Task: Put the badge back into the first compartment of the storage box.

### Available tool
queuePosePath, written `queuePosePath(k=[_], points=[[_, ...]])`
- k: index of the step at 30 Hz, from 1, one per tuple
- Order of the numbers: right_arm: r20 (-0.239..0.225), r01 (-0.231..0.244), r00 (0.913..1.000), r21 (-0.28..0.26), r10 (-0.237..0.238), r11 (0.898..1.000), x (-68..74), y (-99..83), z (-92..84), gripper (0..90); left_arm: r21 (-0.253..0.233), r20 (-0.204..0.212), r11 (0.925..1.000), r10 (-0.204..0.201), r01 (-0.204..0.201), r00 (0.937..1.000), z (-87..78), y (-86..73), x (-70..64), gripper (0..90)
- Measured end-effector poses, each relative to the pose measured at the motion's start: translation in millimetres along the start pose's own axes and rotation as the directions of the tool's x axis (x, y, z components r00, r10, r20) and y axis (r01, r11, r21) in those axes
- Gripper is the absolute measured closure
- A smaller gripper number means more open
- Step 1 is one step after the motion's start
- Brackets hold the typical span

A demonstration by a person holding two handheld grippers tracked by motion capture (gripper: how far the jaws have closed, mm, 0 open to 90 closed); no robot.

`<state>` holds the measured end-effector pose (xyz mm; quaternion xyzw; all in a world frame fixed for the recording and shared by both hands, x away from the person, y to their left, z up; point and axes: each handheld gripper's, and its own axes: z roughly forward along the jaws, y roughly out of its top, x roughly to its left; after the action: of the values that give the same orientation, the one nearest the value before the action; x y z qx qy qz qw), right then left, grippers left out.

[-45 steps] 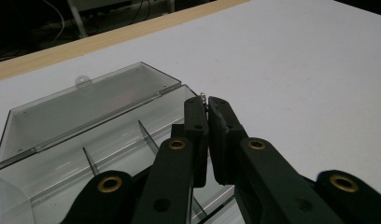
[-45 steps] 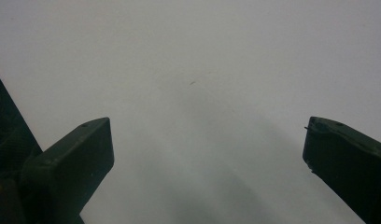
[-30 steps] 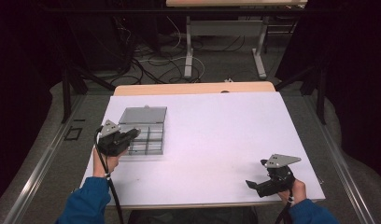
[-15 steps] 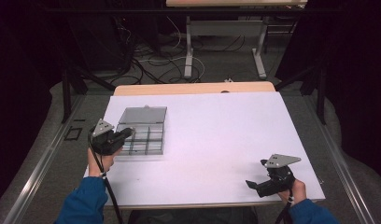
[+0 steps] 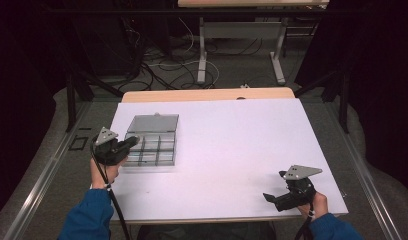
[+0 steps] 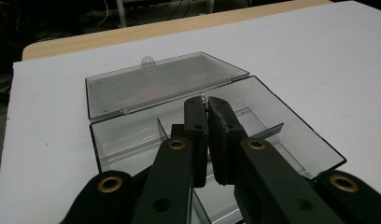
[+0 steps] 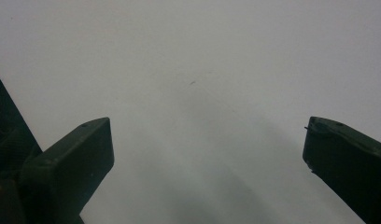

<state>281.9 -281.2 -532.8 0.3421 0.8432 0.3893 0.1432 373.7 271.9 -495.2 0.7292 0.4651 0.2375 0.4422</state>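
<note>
A clear smoky plastic compartment box [image 5: 159,150] lies open at the left of the white table [image 5: 232,135], its lid [image 5: 153,123] folded flat behind it. The dividers [image 6: 268,133] split it into several empty cells. My left gripper [image 5: 133,141] hovers over the box's left side, jaws shut together above the compartments [image 6: 207,100]. A tiny pale speck shows at its tips; I cannot tell what it is. My right gripper [image 5: 269,197] rests near the table's front right, jaws wide open [image 7: 205,149] over bare white tabletop.
A wooden strip [image 5: 207,94] runs along the table's far edge. Beyond it are table legs [image 5: 202,50] and loose cables [image 5: 157,65] on the floor. A metal rail [image 5: 47,170] runs along the left side.
My left gripper has drawn a little to the left, from over the box's middle toward its left edge. The right gripper has stayed put.
</note>
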Motion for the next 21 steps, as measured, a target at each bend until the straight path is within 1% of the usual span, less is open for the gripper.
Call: queuePosePath(k=[1,2,4,9,10,16,20,21], points=[[0.000,0.000,1.0000,0.000,0.000,1.000,0.0,0.0,0.0,1.5,0.000,-0.004,1.0000,0.009,-0.009,0.9999,-0.1,0.1,1.2,86.7],[0.001,-0.002,1.0000,-0.010,0.002,1.000,0.1,-0.2,0.7,1.5,0.004,-0.004,1.0000,-0.002,0.002,1.0000,-0.1,-0.2,1.9,86.7],[0.002,-0.003,1.0000,-0.010,0.003,1.000,0.3,-0.2,0.8,1.5,0.004,-0.005,1.0000,-0.005,0.005,1.0000,0.4,-0.4,2.3,86.7],[0.002,-0.002,1.0000,-0.009,0.002,1.000,0.2,-0.2,0.9,1.5,0.013,-0.010,0.9999,-0.005,0.005,0.9999,1.9,-0.9,4.5,86.7],[0.002,-0.003,1.0000,-0.010,0.003,1.000,0.3,-0.2,0.9,1.5,0.014,-0.013,0.9999,0.000,0.000,0.9999,2.0,-0.9,5.4,86.7],[0.005,-0.004,1.0000,-0.012,0.004,1.000,0.3,-0.3,1.2,1.5,0.020,-0.021,0.9997,-0.013,0.014,0.9997,3.8,-1.8,9.3,86.7],[0.010,-0.001,1.0000,-0.014,0.001,1.000,0.2,-0.3,1.2,1.5,0.017,-0.027,0.9998,-0.011,0.011,0.9996,4.9,-1.6,10.5,86.7],[0.004,-0.003,1.0000,-0.009,0.003,1.000,0.0,-0.3,1.3,1.5,0.017,-0.028,0.9998,-0.011,0.011,0.9995,5.2,-1.6,10.8,86.7]])
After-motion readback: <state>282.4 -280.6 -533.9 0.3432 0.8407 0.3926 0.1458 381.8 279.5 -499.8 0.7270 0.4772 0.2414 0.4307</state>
